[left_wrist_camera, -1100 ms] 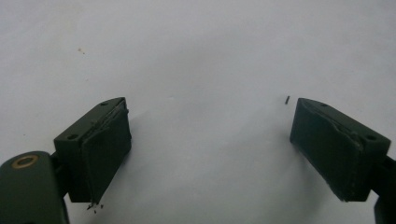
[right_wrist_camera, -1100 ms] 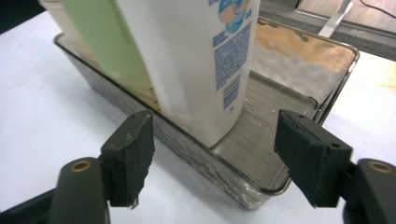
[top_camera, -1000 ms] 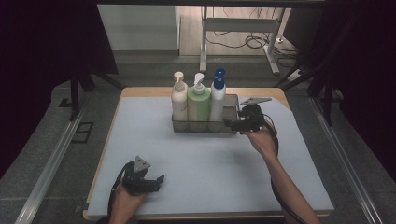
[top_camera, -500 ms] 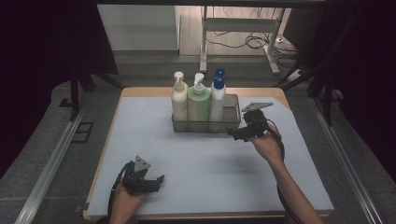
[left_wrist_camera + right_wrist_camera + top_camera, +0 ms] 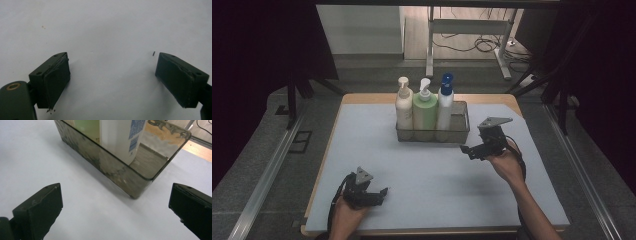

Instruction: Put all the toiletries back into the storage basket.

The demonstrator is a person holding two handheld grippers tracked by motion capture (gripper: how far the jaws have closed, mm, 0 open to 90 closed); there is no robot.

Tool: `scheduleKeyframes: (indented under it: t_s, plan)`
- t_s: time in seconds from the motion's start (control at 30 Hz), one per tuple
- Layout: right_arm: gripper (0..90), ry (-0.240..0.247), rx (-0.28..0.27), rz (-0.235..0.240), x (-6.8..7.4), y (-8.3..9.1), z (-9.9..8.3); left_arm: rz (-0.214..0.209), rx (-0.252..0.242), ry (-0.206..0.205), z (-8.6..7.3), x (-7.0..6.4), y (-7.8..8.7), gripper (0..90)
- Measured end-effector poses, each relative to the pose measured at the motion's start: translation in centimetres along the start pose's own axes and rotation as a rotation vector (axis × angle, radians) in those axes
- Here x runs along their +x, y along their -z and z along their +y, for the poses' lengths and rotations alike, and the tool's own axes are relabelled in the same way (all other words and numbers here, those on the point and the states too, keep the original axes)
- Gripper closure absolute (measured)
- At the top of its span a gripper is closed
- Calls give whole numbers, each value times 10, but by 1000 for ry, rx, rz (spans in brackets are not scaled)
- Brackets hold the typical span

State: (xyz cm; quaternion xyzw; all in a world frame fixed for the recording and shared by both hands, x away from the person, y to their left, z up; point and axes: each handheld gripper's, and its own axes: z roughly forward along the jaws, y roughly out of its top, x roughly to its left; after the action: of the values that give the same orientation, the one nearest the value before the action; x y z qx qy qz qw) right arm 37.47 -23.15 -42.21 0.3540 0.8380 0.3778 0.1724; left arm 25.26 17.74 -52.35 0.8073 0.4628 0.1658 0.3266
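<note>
A smoked clear bin (image 5: pixel 460 131) stands at the back middle of the mat and holds three upright pump bottles: a cream one (image 5: pixel 403 107), a green one (image 5: pixel 424 111) and a white one with a blue pump (image 5: pixel 444 105). My right gripper (image 5: pixel 468 150) hovers open just right of and in front of the bin, pointing left. In the right gripper view its jaws are wide apart, with the bin's corner (image 5: pixel 136 192) and the white bottle (image 5: pixel 120 137) ahead. My left gripper (image 5: pixel 382 194) rests open near the front left edge, nothing between its pads (image 5: pixel 57 80).
The white mat (image 5: pixel 427 170) covers a wooden table (image 5: pixel 362 98). Beyond the table's far edge are a metal stand (image 5: pixel 472 30) and cables on the floor. Dark curtains flank both sides.
My right gripper has drawn back from the bin's right end toward the front and right, with nothing in it. The left gripper has stayed put.
</note>
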Motion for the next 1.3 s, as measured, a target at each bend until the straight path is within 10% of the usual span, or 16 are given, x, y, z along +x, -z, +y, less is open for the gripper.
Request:
scheduleKeyframes:
  t_s: [0.77,1.3]
  plan:
    - [0,-2,12,-25,6,32,-58,1,0,-1,0,0,0,121]
    - [7,-66,51,-40,5,23,-111,1,-1,-1,0,0,0,121]
